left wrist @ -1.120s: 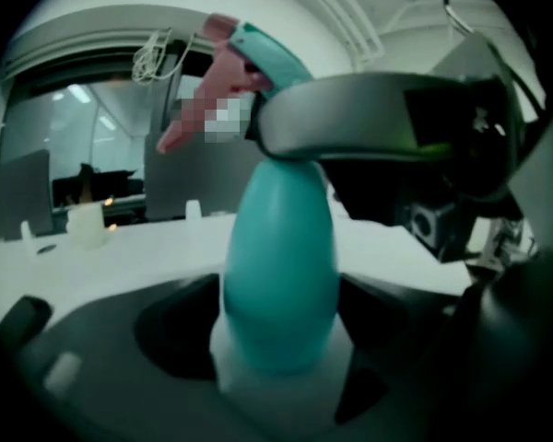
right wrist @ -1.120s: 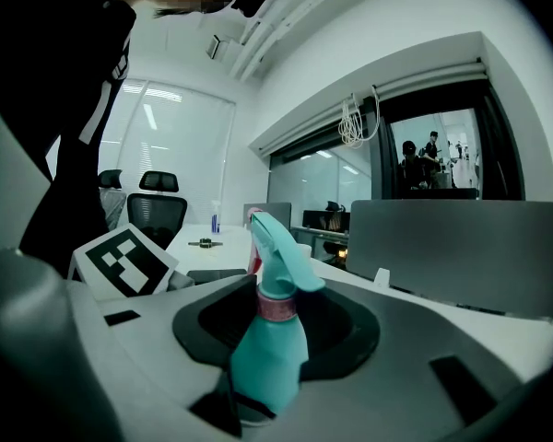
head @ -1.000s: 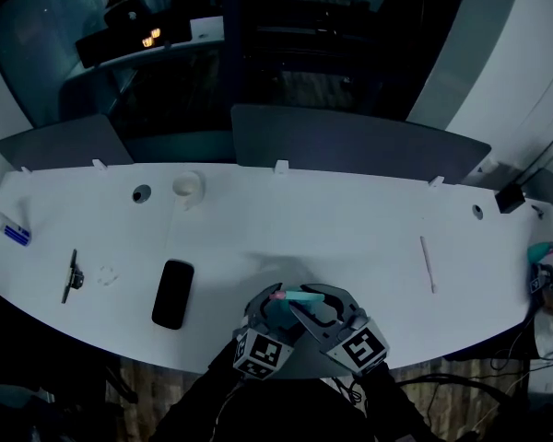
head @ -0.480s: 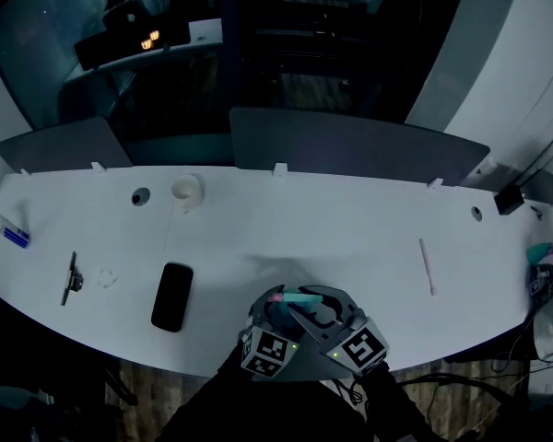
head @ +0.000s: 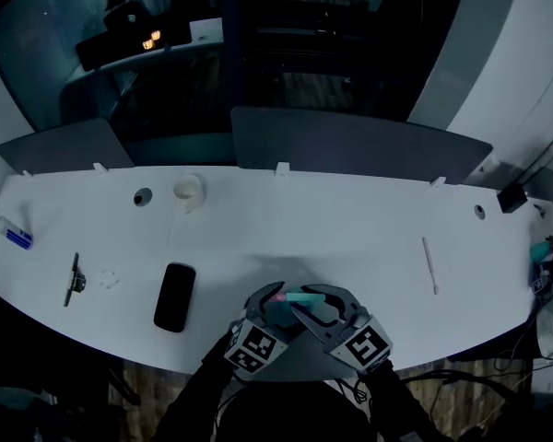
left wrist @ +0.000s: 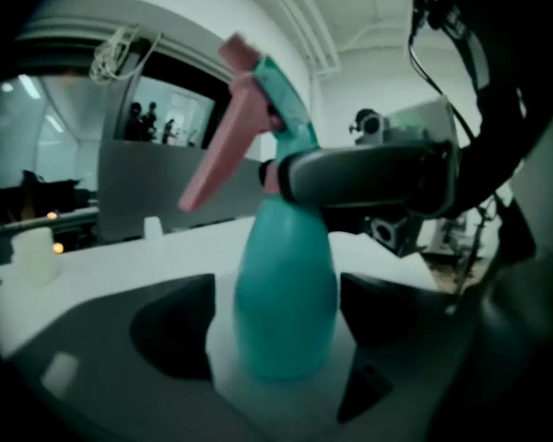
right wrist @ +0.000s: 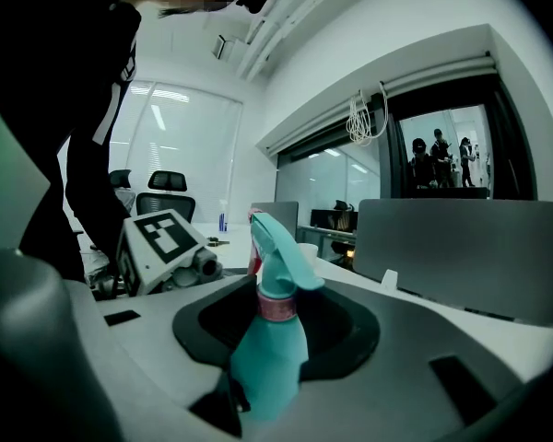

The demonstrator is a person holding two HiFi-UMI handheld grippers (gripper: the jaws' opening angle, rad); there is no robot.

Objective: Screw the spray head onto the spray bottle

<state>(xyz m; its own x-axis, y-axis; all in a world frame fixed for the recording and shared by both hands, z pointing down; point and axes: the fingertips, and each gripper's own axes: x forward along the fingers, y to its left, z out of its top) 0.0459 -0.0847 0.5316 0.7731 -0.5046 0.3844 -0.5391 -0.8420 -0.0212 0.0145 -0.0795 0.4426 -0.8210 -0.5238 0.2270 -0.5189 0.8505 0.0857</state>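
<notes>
- Where the white desk (head: 350, 228) curves away at its far left, a small blue thing (head: 17, 238) lies near the edge; it is too small to tell what it is.
- Next comes a thin dark tool (head: 72, 279), lying lengthwise toward the near edge.
- A black phone (head: 174, 296) lies flat just right of it. Farther back are a round hole (head: 143, 196) in the desk and a small white cup (head: 188, 190).
- The left gripper (head: 265, 304) reaches in from the near edge at the middle of the desk. Its jaws are opening and stand wide on either side of the belly of the spray bottle (left wrist: 286, 293). A gap shows at the left pad, so they do not press on it.
- The teal bottle stands upright at the near middle of the desk, between the two grippers.
- The spray head (left wrist: 258, 109), teal with a pink trigger, sits on top of the bottle with a pink collar (right wrist: 276, 308) at the neck. From the left gripper view the trigger points up and to the left.
- The right gripper (head: 321, 304) comes in beside the left one. Its fingers (left wrist: 369, 178) are closed round the spray head at the collar, higher up than the left jaws.
- A thin white stick (head: 429, 265) lies well to the right of the grippers.
- A second round hole (head: 479, 212) sits near the back right corner.
- A teal thing (head: 542, 250) shows at the right edge, too cut off to identify.
</notes>
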